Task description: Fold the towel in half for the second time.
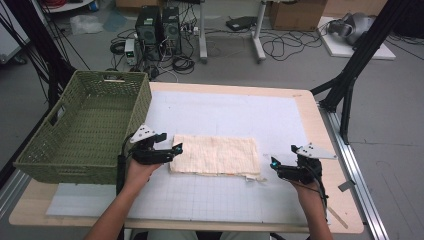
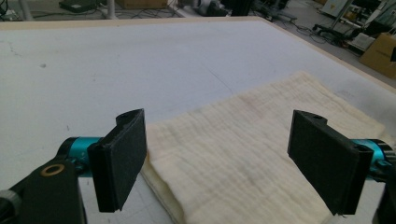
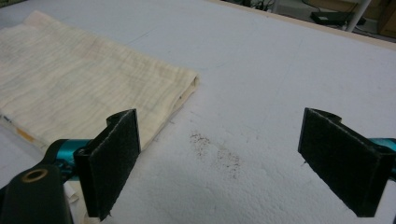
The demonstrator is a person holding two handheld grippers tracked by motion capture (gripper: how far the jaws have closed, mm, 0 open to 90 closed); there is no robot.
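A folded cream cloth (image 1: 215,155) lies flat on the white gridded mat (image 1: 225,110) near the table's front. My left gripper (image 1: 176,149) sits at the cloth's left edge, open; in the left gripper view its black pads (image 2: 121,158) stand wide apart over the cloth (image 2: 243,158), with the left pad beside the folded edge and nothing pressed. My right gripper (image 1: 273,162) rests just right of the cloth's lower right corner, open. In the right gripper view the cloth (image 3: 70,88) lies to the left, and bare mat shows between the pads (image 3: 112,163).
A green woven basket (image 1: 75,165) stands at the table's left, close behind my left hand. A small brown smudge (image 3: 217,154) marks the mat ahead of the right gripper. The wooden table edge (image 1: 320,125) runs along the right; computers and cables sit on the floor beyond.
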